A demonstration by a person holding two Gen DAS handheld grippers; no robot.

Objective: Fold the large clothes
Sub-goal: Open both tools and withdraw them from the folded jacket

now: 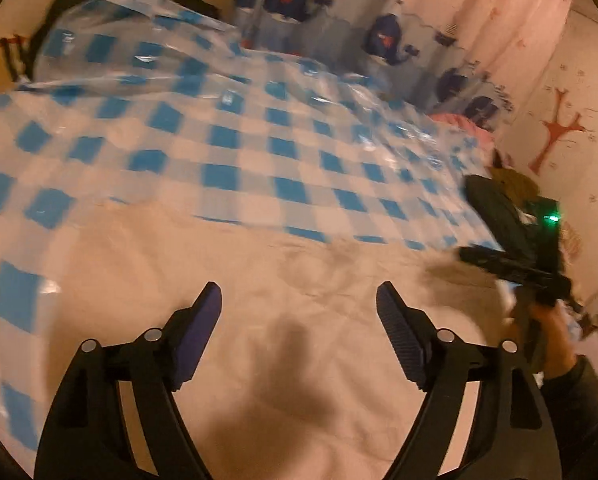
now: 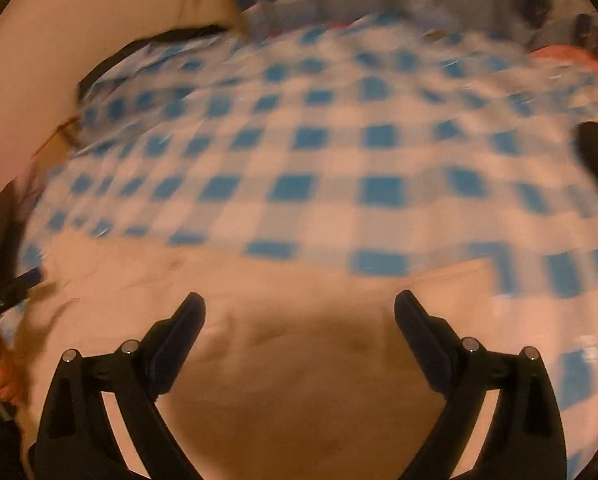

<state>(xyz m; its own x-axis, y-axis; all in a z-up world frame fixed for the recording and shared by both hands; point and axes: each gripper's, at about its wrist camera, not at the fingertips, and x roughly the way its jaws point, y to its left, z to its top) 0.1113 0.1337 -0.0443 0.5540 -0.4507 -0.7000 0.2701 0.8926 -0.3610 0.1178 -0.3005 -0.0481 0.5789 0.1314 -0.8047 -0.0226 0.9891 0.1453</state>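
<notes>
Presently, pale cream cloth garment (image 1: 299, 360) lies flat on blue-and-white checked plastic sheet (image 1: 259, 140), long axis unclear. Left tool (image 1: 299, 304) and right tool (image 2: 299, 312) both released, nothing between the jaws.

The pale cloth (image 1: 299, 360) lies flat and bare under both hand-held grippers, open room above it. Beyond, the blue-checked plastic sheet (image 1: 259, 140) rises in a crinkled hump at the far left. The printed curtain (image 1: 339, 20) closes the back.
</notes>
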